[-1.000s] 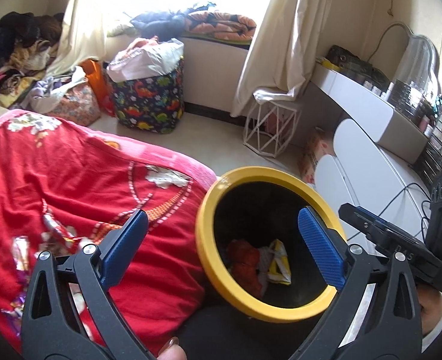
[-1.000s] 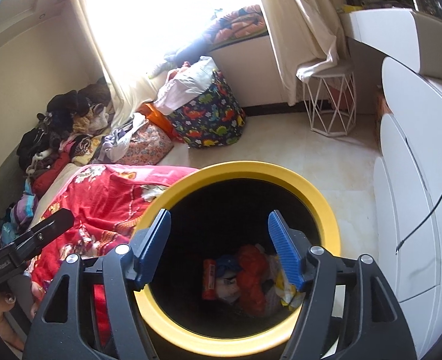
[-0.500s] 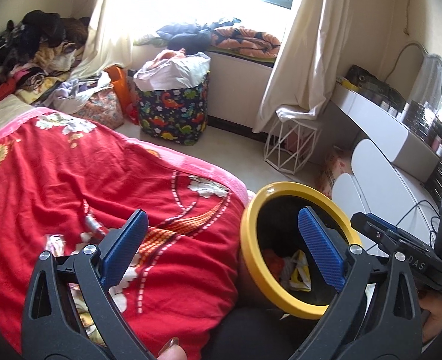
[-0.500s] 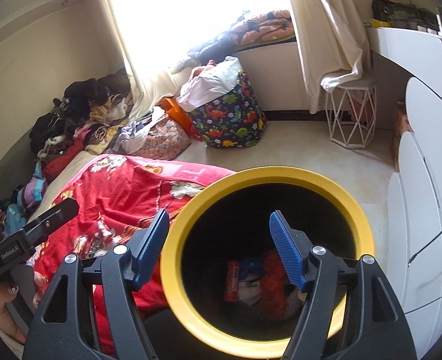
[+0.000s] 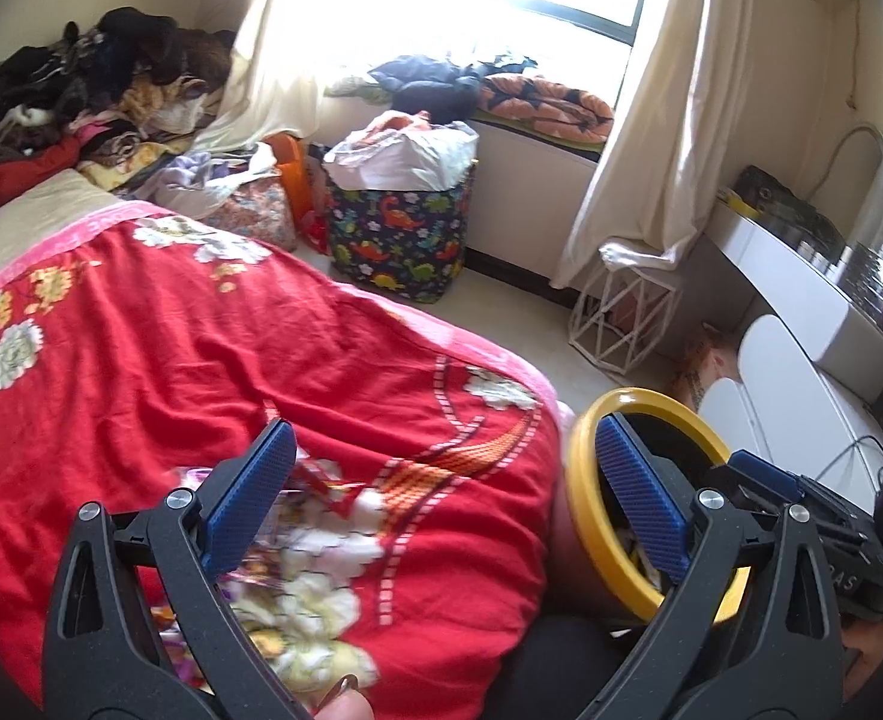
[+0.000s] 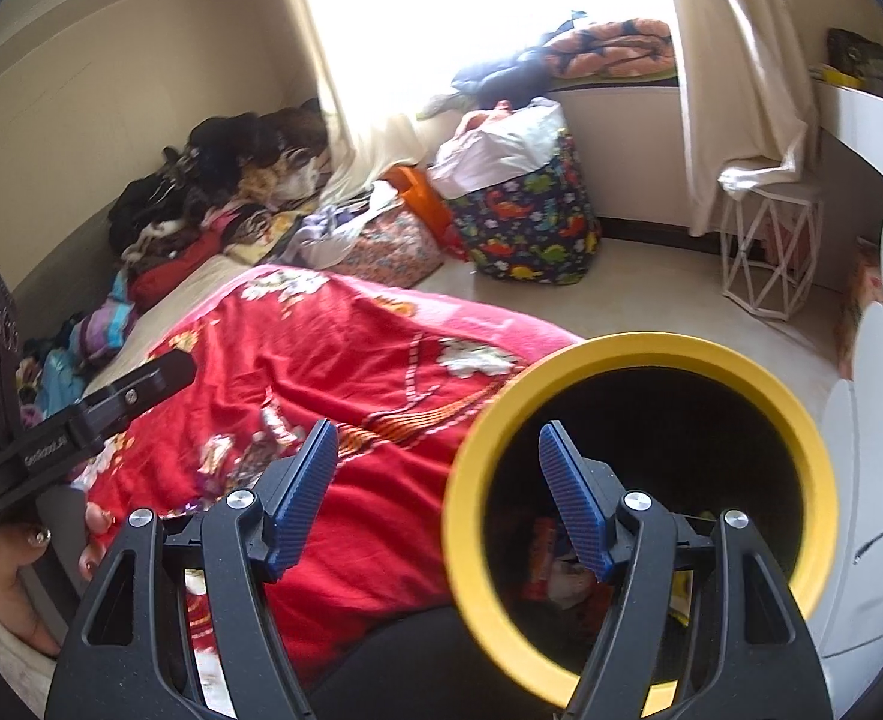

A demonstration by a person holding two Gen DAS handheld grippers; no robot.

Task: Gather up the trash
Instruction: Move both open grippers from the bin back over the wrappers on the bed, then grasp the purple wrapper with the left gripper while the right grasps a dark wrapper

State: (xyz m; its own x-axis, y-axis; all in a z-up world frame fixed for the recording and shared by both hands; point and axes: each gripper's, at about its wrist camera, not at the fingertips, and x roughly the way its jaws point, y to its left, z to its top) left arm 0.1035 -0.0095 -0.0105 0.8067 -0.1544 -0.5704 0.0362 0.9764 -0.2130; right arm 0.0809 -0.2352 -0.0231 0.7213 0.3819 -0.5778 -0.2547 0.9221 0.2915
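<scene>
Red is what I see most from my left wrist camera: a big red blanket with flower prints (image 5: 249,360) spread over the bed. My left gripper (image 5: 441,498) is wide open with its blue pads far apart, and it holds nothing. It hangs over the near edge of the blanket. Beside its left pad lie some shiny crinkly wrappers (image 5: 315,486) on the blanket. They are blurry, so I cannot tell what kind they are. To the right of the blanket stands a round black bin with a yellow rim (image 5: 585,510). The right blue pad sits in front of the bin's mouth. Farther back on the floor is a dark cloth basket with dinosaur pictures (image 5: 399,240), stuffed with white bags.

From my right wrist camera, my right gripper (image 6: 441,498) is wide open too, and it holds nothing. Its right pad is over the dark mouth of the bin (image 6: 639,348), and its left pad is over the blanket (image 6: 333,360). Down inside the bin I see some trash (image 6: 546,564), red and white bits piled at the bottom. The bin stands just beside the bed's edge. At the far left, the left gripper's black body (image 6: 81,414) shows over the blanket. The dinosaur basket (image 6: 531,228) stands by the window wall, and a white wire stool (image 6: 768,252) is to its right.
</scene>
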